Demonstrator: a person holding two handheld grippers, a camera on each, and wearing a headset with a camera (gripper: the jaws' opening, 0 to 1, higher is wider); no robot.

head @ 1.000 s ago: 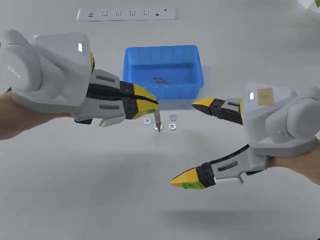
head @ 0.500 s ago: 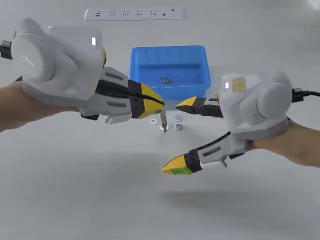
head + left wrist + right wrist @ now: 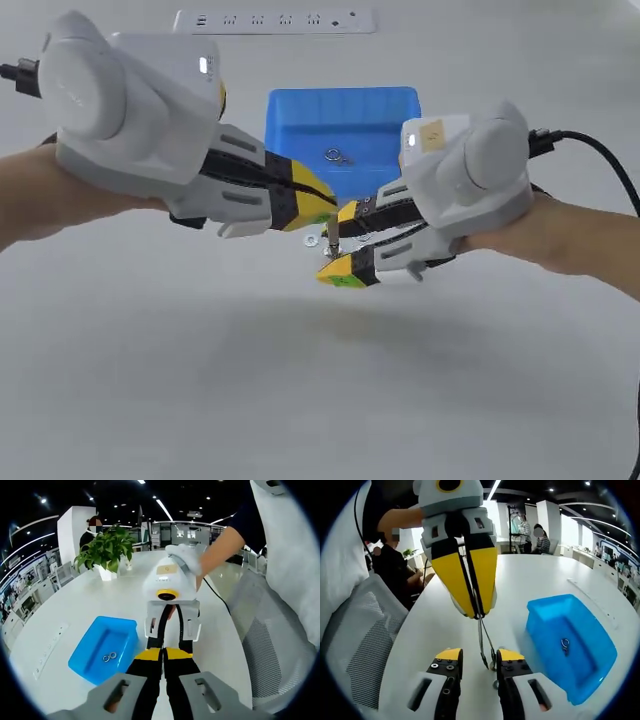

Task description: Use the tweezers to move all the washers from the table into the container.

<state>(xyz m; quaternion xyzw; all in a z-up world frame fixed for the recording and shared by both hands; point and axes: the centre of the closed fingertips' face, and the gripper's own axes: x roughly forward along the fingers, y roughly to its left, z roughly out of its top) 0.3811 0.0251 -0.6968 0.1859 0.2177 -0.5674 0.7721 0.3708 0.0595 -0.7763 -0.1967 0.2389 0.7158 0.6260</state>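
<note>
When viewed from the head camera: left gripper (image 3: 322, 200) reaching in from the left above the white worktop (image 3: 200, 380), jaws pinched tight on the tweezers (image 3: 329, 238), these hanging point-down from the yellow tips. Right gripper (image 3: 340, 245) reaching in from the right, jaws parted narrowly, one above and one below the tweezers' lower end; contact with the tweezers impossible to tell. Loose washers (image 3: 312, 240) on the worktop right under the tweezers, mostly hidden by the jaws, just in front of the blue container (image 3: 345, 115). Stored washers (image 3: 337, 156) lying on the container floor. Power strip (image 3: 275, 19) beyond, near the far edge.

From the left gripper view: own jaws drawn close together at the bottom, right gripper (image 3: 170, 585) facing head-on just beyond. Container (image 3: 95, 640) down to the left, two stored washers (image 3: 109, 656) inside. Potted plant (image 3: 102, 550) farther back on the worktop.

From the right gripper view: own jaws (image 3: 477, 655) rising with a modest gap. Left gripper (image 3: 475, 614) overhead, yellow jaws closed on the tweezers (image 3: 481, 640), tips reaching down into that gap, nearer the right-hand jaw. Small washer (image 3: 493, 669) beside the tips, hard to make out. Container (image 3: 580, 675) to the right, stored washers (image 3: 565, 644) on its floor. Mesh chair (image 3: 360, 640) at the left.
</note>
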